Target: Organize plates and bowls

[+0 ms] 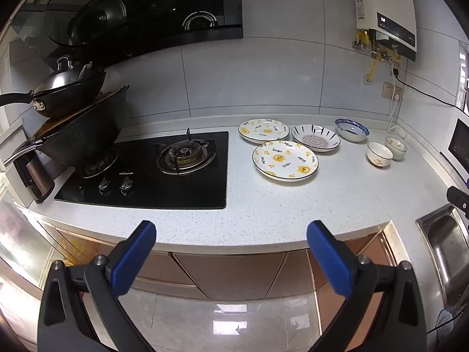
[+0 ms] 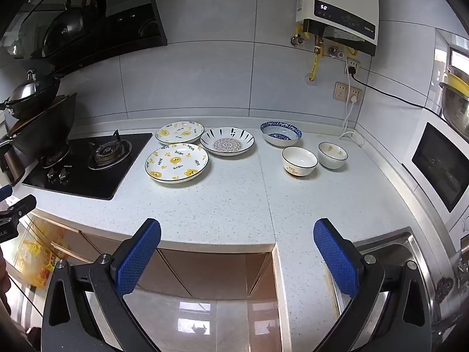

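On the white counter (image 2: 234, 205) lie two yellow bear plates, a near one (image 2: 176, 162) (image 1: 285, 160) and a far one (image 2: 179, 132) (image 1: 263, 130). Right of them sits a black-striped patterned plate (image 2: 227, 145) (image 1: 316, 141), a blue-and-white bowl (image 2: 280, 133) (image 1: 351, 129) and two small white bowls (image 2: 299, 161) (image 2: 332, 155) (image 1: 379, 154) (image 1: 396, 147). My left gripper (image 1: 231, 230) and right gripper (image 2: 236, 228) are both open and empty, held in front of the counter's front edge, well short of the dishes.
A black gas hob (image 1: 164, 170) with stacked woks (image 1: 79, 129) is at the left. A steel sink (image 2: 390, 252) is at the right front, a microwave (image 2: 439, 164) beyond it. A water heater (image 2: 340, 8) and cables hang on the back wall.
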Available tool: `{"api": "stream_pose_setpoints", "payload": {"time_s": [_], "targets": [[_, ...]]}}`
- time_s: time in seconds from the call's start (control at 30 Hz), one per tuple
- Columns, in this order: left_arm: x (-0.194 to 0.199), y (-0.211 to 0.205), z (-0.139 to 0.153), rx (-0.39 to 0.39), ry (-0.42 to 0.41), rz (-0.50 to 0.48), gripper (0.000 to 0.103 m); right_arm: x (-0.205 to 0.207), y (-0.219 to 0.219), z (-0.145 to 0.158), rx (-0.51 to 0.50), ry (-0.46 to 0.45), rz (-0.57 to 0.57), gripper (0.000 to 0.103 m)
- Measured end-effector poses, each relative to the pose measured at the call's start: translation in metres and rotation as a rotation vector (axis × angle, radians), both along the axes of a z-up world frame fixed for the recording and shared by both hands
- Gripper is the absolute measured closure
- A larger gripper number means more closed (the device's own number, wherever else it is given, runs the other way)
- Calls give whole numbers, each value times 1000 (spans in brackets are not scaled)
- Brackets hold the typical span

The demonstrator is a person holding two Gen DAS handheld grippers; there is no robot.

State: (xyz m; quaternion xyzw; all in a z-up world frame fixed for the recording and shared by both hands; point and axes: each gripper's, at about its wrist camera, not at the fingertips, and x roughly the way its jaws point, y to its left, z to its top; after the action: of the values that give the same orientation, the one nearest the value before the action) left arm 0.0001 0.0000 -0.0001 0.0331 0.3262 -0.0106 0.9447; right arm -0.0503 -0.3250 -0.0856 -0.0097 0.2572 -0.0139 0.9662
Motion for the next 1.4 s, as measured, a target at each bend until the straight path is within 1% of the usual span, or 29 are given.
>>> {"api": "stream_pose_setpoints", "payload": {"time_s": [0.3,0.63,1.4], "targets": [[-3,0,2,-5,-5,-2,0,1,1,0,-7,9,-1,1],[0,-1,-2,-6,7,0,0,1,3,-1,-7,16,-3,1],[-2,15,-4,-36,-7,-3,0,-5,13,2,-13,5,-15,1]]}}
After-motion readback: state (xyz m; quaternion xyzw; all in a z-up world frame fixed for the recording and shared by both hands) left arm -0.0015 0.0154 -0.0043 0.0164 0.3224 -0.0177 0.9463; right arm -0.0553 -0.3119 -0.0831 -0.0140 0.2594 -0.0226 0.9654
